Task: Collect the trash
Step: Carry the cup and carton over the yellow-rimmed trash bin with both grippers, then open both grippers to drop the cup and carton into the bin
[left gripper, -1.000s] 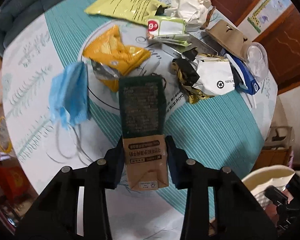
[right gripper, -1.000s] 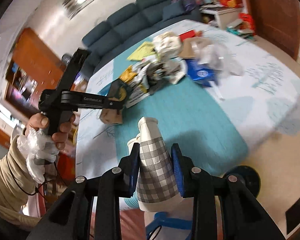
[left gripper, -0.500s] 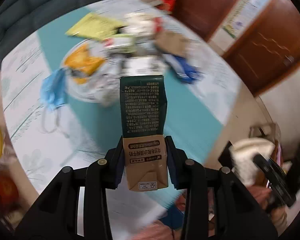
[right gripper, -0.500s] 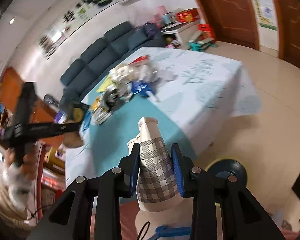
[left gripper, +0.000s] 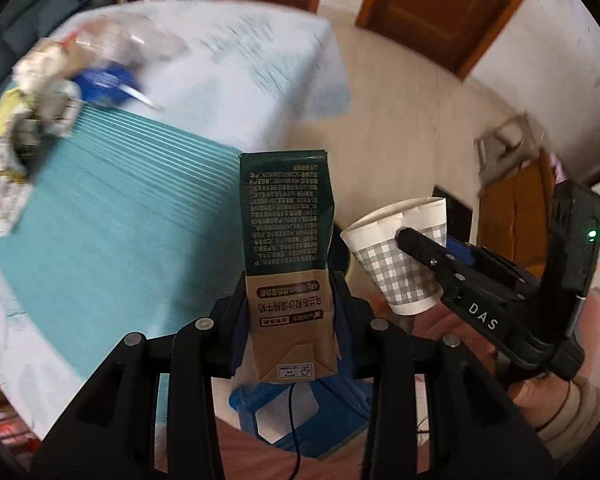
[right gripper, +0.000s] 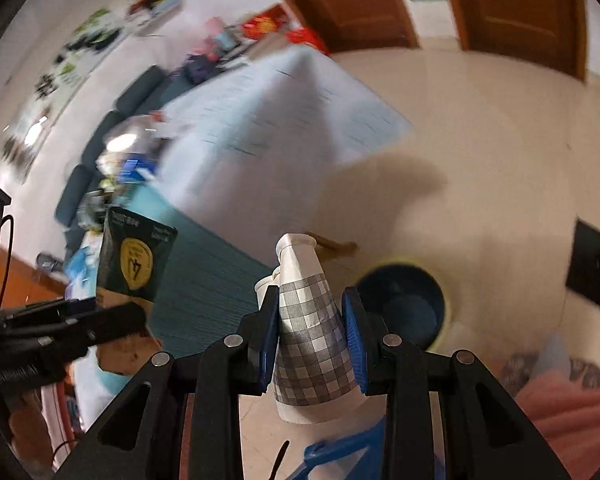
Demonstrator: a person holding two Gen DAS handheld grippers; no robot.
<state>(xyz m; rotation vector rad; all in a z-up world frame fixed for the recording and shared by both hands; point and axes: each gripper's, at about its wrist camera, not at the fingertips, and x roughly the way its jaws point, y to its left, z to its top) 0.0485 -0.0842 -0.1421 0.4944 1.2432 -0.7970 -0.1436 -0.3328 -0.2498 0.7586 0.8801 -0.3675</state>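
Observation:
My left gripper point(left gripper: 290, 320) is shut on a green and brown milk carton point(left gripper: 286, 240), held past the table's edge over the floor. My right gripper point(right gripper: 312, 316) is shut on a squashed grey-checked paper cup point(right gripper: 308, 332). In the left wrist view that cup point(left gripper: 404, 256) hangs just right of the carton, gripped by the right gripper point(left gripper: 416, 246). In the right wrist view the carton point(right gripper: 134, 258) shows at left in the left gripper point(right gripper: 112, 316). A blue round bin point(right gripper: 404, 308) stands on the floor just beyond the cup. More trash point(left gripper: 40, 92) lies on the table.
The table point(left gripper: 140, 208) with a teal and pale cloth fills the left. A blue stool point(left gripper: 300, 412) stands below the grippers. Brown doors point(left gripper: 432, 4) line the far wall. A dark sofa point(right gripper: 100, 160) is behind the table. A person's hand point(left gripper: 548, 396) holds the right gripper.
Both grippers have swung off the table toward the floor, each keeping its item. The trash pile slid to the left edge, and the blue bin has come into the right wrist view.

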